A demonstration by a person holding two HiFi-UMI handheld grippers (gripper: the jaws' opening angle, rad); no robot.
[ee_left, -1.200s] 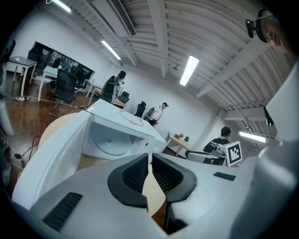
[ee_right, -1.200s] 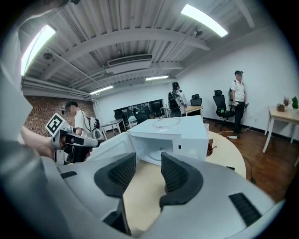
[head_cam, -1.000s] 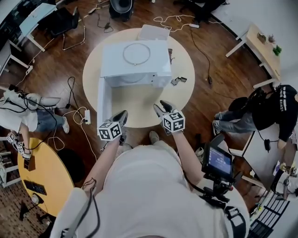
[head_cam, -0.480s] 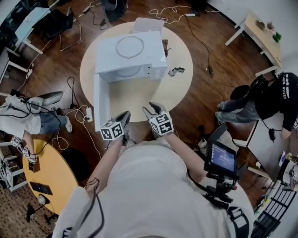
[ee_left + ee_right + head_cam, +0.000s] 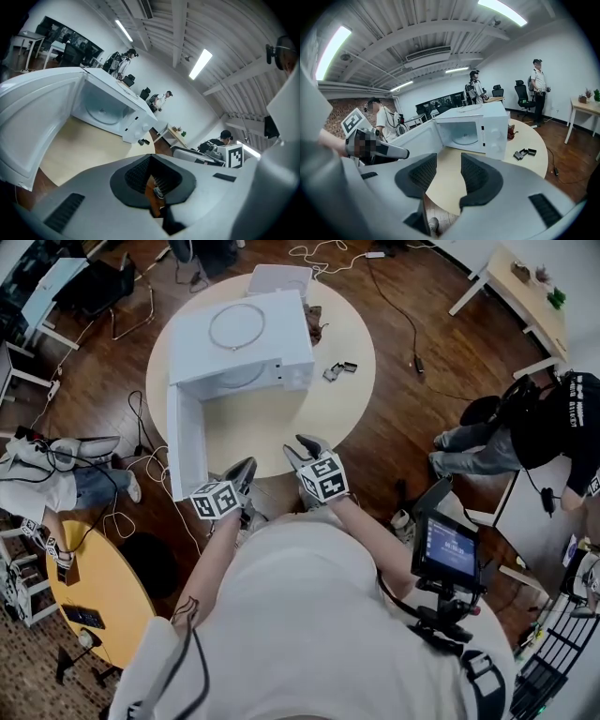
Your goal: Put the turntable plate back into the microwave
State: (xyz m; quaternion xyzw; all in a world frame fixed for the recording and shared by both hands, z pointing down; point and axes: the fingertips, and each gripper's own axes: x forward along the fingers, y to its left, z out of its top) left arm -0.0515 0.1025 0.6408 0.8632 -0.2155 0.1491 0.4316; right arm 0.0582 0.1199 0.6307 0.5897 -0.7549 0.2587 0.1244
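Black clips (image 5: 336,370) on round table (image 5: 281,432); cables (image 5: 148,465) on floor.

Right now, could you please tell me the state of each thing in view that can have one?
microwave door: swung fully open.
turntable plate: lying flat inside the microwave.
left gripper: jaws shut, nothing between them.
right gripper: jaws apart, nothing between them.

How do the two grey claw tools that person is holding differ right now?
The left gripper has its jaws closed together; the right gripper has them apart. The left gripper sits nearer the open door of the microwave, the right gripper farther from it. Both are empty and point toward the microwave.
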